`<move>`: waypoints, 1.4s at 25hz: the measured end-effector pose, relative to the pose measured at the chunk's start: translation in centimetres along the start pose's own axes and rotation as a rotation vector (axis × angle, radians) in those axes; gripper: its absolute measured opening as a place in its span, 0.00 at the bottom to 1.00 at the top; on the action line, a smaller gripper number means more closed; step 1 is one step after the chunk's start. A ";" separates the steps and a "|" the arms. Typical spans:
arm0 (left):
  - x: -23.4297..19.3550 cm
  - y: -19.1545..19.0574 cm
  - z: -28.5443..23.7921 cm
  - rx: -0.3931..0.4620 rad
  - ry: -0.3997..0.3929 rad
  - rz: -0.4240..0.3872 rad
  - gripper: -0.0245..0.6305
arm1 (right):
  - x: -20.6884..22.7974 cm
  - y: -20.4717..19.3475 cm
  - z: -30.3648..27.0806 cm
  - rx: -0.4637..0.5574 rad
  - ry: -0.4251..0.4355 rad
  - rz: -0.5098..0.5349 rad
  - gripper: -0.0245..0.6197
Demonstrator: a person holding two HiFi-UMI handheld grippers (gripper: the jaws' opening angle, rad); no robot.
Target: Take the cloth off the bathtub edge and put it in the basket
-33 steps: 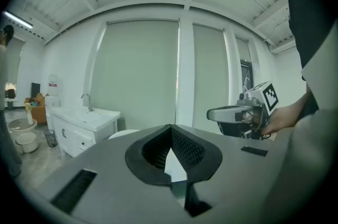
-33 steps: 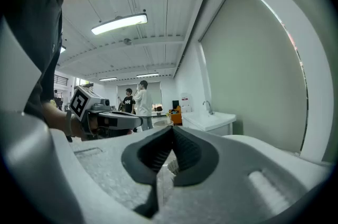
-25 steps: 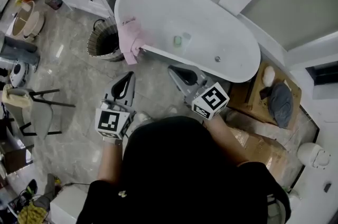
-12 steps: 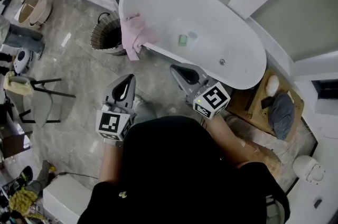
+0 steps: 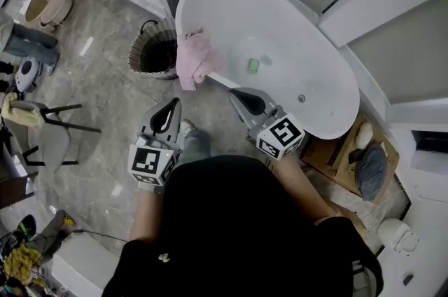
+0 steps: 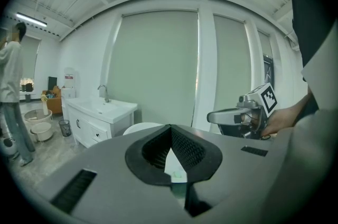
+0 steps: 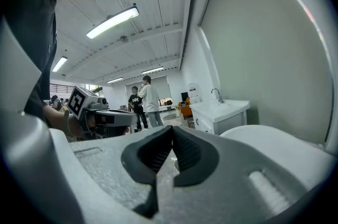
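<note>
Grey marbled bathroom floor, white bathtub ahead. Pink cloth draped over the tub's near rim, just beside the wicker basket on the floor. Left gripper and right gripper short of the tub, apart from the cloth, both pinched together, empty.

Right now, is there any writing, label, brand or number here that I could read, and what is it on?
No words or numbers can be read.
Left tool, its marker cube: a black-and-white square pattern, no letters.
Right tool, its own cube: the same kind of pattern, no letters.
Wall sign in the left gripper view: red-topped print, too small to read.
</note>
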State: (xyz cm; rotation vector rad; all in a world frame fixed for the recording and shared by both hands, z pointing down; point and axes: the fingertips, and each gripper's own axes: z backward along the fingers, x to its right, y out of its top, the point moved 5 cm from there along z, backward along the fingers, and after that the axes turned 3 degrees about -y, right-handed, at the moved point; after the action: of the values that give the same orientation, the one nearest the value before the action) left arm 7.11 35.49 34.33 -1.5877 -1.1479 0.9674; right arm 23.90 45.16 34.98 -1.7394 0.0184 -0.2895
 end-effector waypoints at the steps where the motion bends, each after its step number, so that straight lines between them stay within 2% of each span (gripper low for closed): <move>1: -1.8 0.2 -0.1 -0.001 0.001 0.004 0.06 | 0.1 0.3 -1.7 -0.007 -0.003 0.001 0.03; 9: -15.4 0.4 1.0 -0.011 0.036 0.035 0.06 | 0.8 1.4 -15.4 -0.070 -0.006 0.027 0.03; 15: -22.2 -0.8 3.5 -0.020 0.087 0.079 0.06 | 0.7 1.2 -23.0 -0.137 -0.002 0.029 0.04; 17: -23.4 -1.2 4.1 -0.024 0.105 0.095 0.06 | 0.8 0.8 -24.7 -0.166 0.001 0.027 0.11; 27: -25.4 -2.4 4.5 -0.066 0.184 0.164 0.06 | 3.8 -3.5 -30.7 -0.353 0.036 0.041 0.20; 35: -25.1 -4.1 2.2 -0.159 0.259 0.209 0.06 | 9.3 -10.9 -34.2 -0.526 0.061 0.036 0.30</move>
State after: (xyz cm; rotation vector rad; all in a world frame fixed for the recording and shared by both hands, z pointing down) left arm -2.39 12.39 39.61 -1.9285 -0.9104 0.7875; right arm 24.32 12.63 52.66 -2.2477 0.1840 -0.3305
